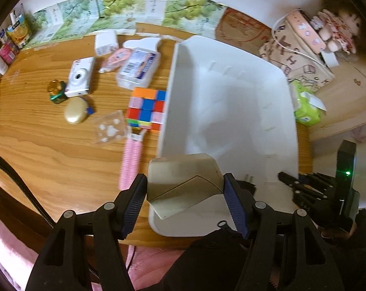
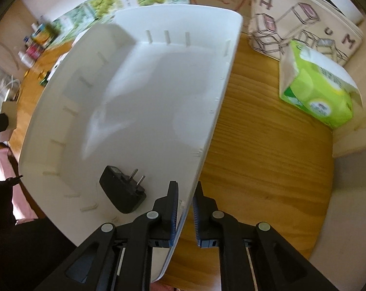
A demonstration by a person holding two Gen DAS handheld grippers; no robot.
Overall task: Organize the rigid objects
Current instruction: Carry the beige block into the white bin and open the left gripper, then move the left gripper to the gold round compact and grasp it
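My left gripper [image 1: 185, 189] is shut on a flat beige case [image 1: 183, 179] with a diagonal flap line, held over the near left corner of the white bin [image 1: 231, 101]. A black plug adapter [image 2: 122, 194] lies on the floor of the bin [image 2: 134, 97] near its front. My right gripper [image 2: 184, 206] straddles the bin's right wall close to the near corner. Its left pad lies against the inside, while a sliver of table shows between the right pad and the wall. On the wooden table [image 1: 49, 145], left of the bin, lie a colourful puzzle cube [image 1: 146, 108], a white camera [image 1: 79, 76] and a clear plastic box [image 1: 138, 69].
Also left of the bin are a pink comb [image 1: 130, 162], a clear paw-print case [image 1: 110, 127], a gold oval case [image 1: 75, 110] and a small green-and-gold bottle [image 1: 55, 91]. A green tissue pack [image 2: 316, 94] and a printed tote bag [image 2: 304, 24] stand right of it. Printed cartons line the back wall.
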